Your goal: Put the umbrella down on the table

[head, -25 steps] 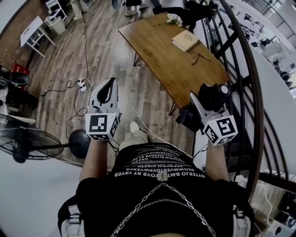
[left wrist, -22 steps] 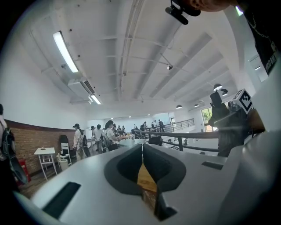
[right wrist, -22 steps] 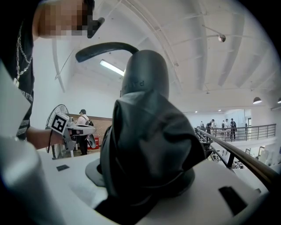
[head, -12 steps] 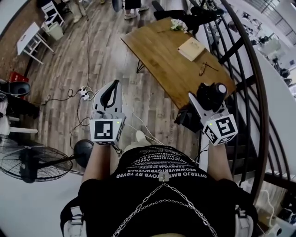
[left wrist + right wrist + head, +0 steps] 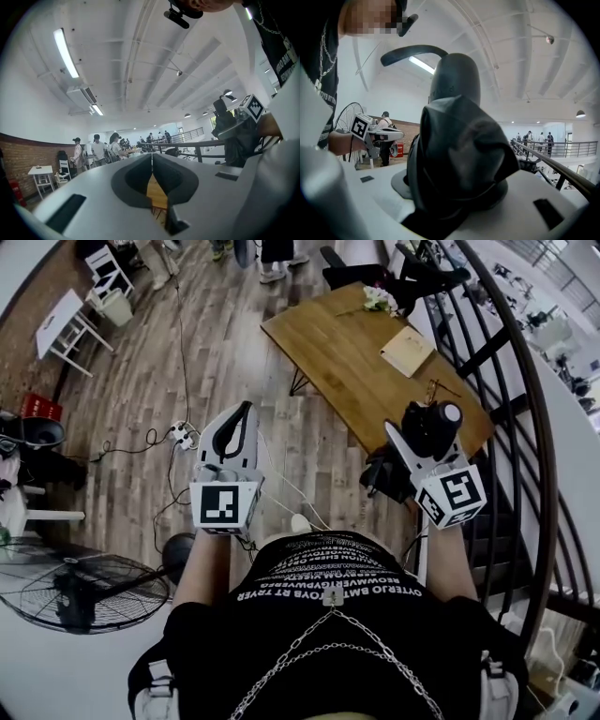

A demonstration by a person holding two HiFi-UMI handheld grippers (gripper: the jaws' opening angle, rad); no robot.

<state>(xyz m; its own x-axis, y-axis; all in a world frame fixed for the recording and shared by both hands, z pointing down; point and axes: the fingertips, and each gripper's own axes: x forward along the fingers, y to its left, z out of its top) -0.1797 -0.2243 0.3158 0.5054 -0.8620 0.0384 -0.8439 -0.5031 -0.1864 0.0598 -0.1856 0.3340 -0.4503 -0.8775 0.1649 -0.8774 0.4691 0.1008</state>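
Head view: the camera sits on the person's head and faces forward and steeply down over the chest. It takes in the left gripper (image 5: pixel 246 411), the right gripper (image 5: pixel 417 432), the wooden table (image 5: pixel 347 352) ahead and the curved railing (image 5: pixel 527 409) at right. Left gripper view: the camera rides low behind that gripper's jaws and faces level along them toward the table and railing, with the right gripper at its right edge. Right gripper view: the camera is very near the umbrella (image 5: pixel 459 154), which fills mid-frame, with the left gripper and a floor fan (image 5: pixel 347 117) at left. All three views share the railing; the head and right gripper views share the fan.
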